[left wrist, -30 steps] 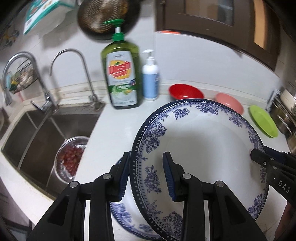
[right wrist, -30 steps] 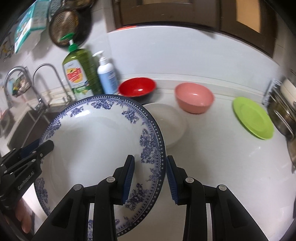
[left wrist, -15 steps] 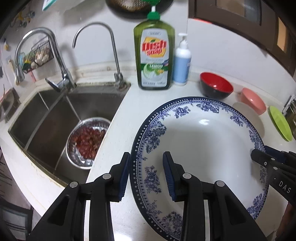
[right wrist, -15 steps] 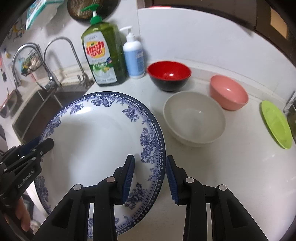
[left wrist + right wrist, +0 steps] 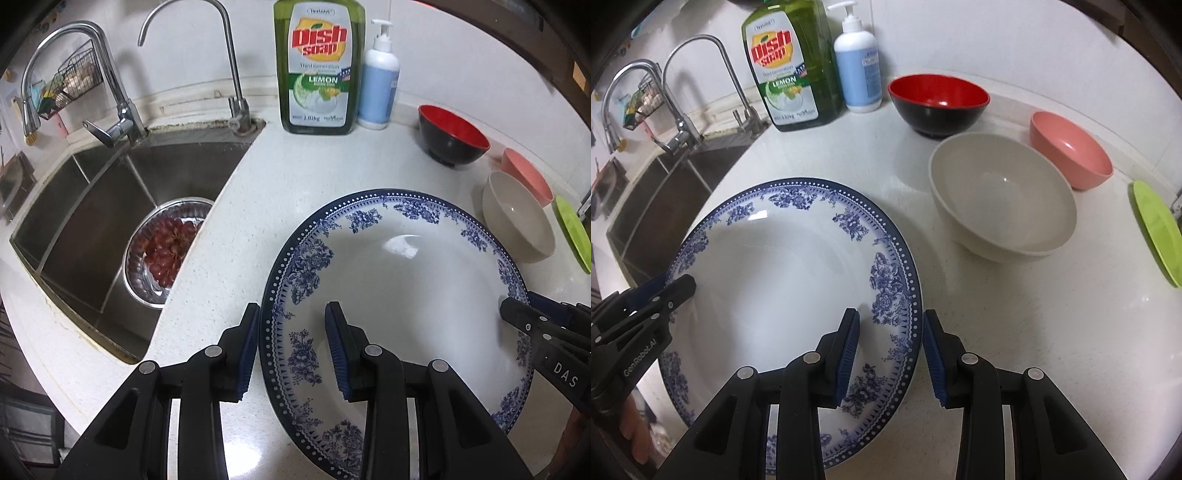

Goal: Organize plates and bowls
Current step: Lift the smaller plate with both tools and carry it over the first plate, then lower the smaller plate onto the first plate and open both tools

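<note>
A large white plate with a blue floral rim point(image 5: 406, 280) point(image 5: 775, 277) hangs low over the white counter point(image 5: 1034, 314), held from both sides. My left gripper point(image 5: 293, 349) is shut on its left rim. On the opposite rim my right gripper point(image 5: 891, 354) is shut as well. Just right of the plate stands a beige bowl point(image 5: 1001, 199) point(image 5: 517, 225). Behind that are a red and black bowl point(image 5: 938, 99) point(image 5: 452, 136) and a pink bowl point(image 5: 1071, 151) point(image 5: 524, 173). At the far right lies a green plate point(image 5: 1156, 229) point(image 5: 574, 229).
A green dish soap bottle point(image 5: 317, 66) and a white pump bottle point(image 5: 378, 85) stand at the back wall. The steel sink point(image 5: 92, 206) at the left holds a metal bowl of red grapes point(image 5: 166, 247), with two taps point(image 5: 229, 55) behind it.
Both grippers have carried the blue-rimmed plate down and toward the counter. A second blue-patterned plate seen under it a second ago is out of view, and the beige bowl now shows fully.
</note>
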### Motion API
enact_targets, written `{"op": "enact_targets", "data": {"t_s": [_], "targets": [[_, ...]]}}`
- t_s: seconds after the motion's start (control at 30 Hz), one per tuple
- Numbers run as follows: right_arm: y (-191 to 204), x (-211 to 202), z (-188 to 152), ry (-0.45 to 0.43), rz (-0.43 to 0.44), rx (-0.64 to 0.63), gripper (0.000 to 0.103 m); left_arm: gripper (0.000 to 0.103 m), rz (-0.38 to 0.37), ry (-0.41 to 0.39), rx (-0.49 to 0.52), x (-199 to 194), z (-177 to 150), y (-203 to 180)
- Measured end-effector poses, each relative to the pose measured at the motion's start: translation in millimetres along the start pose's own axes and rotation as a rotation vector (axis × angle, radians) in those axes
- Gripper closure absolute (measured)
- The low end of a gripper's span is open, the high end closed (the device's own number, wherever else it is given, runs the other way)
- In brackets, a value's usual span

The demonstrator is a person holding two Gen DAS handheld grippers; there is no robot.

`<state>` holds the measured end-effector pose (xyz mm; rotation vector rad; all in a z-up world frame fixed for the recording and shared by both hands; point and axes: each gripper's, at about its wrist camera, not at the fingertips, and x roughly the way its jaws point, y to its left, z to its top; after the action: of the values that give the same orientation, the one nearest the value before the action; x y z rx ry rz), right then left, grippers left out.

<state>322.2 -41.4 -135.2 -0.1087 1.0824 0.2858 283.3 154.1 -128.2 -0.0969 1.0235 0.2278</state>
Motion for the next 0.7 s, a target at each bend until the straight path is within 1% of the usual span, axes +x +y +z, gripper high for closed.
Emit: {"op": "enact_targets", "data": {"t_s": [0.3,0.7], "targets": [[3.0,9.1,1.4,0.033,-0.007,-0.014,0.067,0.067,0.008,0.033,-0.017,10.0,-2.8,1.3],[4.5,14.5,0.8,0.041,-0.022,-0.030,0.066,0.067,-0.001,0.067,-0.030,19.8,-5.3,1.6]]}}
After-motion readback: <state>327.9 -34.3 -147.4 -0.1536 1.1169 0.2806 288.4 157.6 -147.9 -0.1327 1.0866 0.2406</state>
